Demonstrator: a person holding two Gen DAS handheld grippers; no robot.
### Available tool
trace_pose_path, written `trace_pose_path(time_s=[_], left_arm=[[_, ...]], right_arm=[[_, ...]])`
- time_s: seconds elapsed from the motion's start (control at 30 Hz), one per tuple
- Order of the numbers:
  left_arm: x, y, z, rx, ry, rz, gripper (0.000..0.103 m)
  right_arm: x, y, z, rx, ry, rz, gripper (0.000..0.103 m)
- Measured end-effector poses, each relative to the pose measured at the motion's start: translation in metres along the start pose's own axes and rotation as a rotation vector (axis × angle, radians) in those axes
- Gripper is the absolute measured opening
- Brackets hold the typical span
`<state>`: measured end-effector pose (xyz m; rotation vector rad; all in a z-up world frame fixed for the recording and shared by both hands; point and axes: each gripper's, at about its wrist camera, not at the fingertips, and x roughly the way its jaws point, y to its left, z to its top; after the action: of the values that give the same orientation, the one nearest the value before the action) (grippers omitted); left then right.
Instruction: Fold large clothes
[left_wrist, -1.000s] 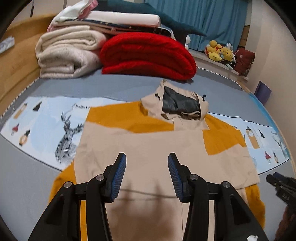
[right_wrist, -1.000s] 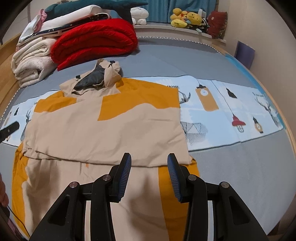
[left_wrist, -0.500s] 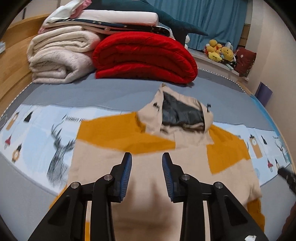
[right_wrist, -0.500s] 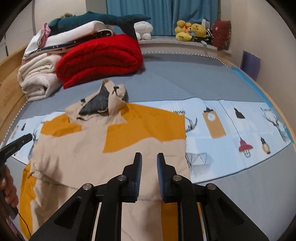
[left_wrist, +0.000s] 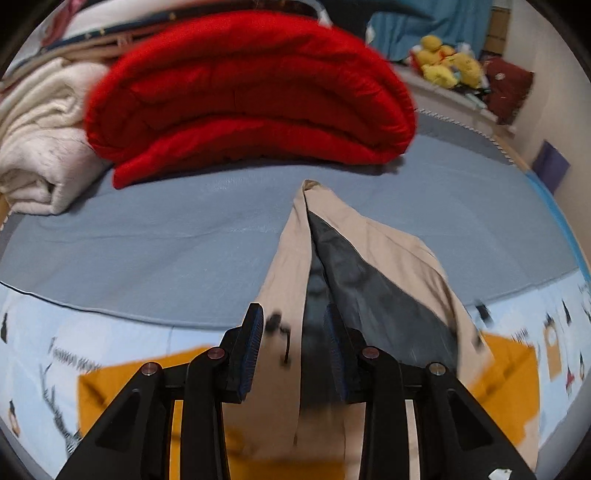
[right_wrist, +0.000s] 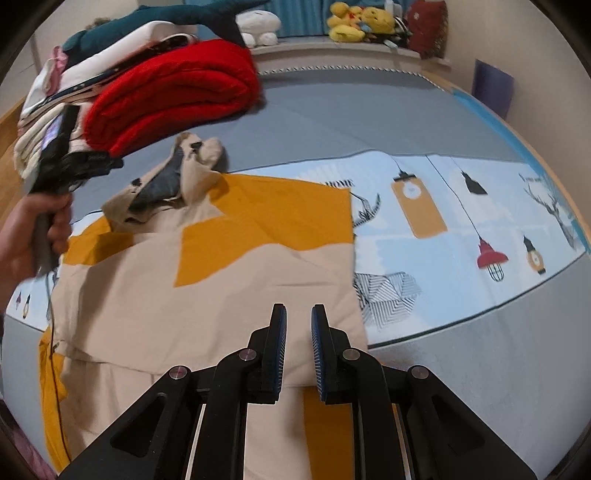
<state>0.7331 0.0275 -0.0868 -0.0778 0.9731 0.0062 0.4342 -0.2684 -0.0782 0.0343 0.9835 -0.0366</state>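
A beige and mustard hoodie lies flat on the bed, its sleeves folded in. Its hood with a dark grey lining points toward the red quilt. My left gripper hovers over the hood's left edge and drawstring. Its jaws are partly apart, and I see no fabric pinched between them. In the right wrist view a hand holds the left gripper just left of the hood. My right gripper hangs over the hoodie's right side with a narrow gap and nothing between its pads.
A folded red quilt and cream blankets are stacked behind the hood. A printed light-blue sheet lies under the hoodie on the grey bed cover. Plush toys sit on the far ledge.
My left gripper has travelled from over the hoodie's chest up to the hood, and its jaws have narrowed. The right gripper's jaws have closed to a narrow gap, and it has shifted slightly.
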Motion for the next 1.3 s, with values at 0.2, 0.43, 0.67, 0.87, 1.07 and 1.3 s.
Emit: trace_pose_path(time_s=[0.2,0.43,0.67,0.87,1.07,1.3], left_arm=[[0.07,-0.007,0.022,-0.037,0.133,0.027,0.044],[0.106,-0.01,0.026,0.036,0.237,0.143,0.008],[-0.007,-0.024,0.012,0.094,0.013,-0.036,0.003],[-0.15,-0.043,-0.101,0.291,-0.125,-0.119,0.002],[-0.223,0.012,-0.25,0.077,-0.068,-0.128,0.012],[-0.225,0.055,-0.287,-0.281,-0.02,-0.205,0.019]], right_arm=[[0.008,-0.008,-0.002,0.023,0.025,-0.014,0.015],[0.002,-0.02,-0.003,0.054,0.011,-0.049,0.015],[-0.015,-0.021,0.003,0.079,-0.018,-0.035,0.015],[-0.048,-0.02,0.008,0.114,-0.083,0.013,0.015],[-0.066,-0.011,0.001,0.152,-0.124,0.096,0.015],[-0.067,0.007,-0.004,0.148,-0.14,0.182,0.017]])
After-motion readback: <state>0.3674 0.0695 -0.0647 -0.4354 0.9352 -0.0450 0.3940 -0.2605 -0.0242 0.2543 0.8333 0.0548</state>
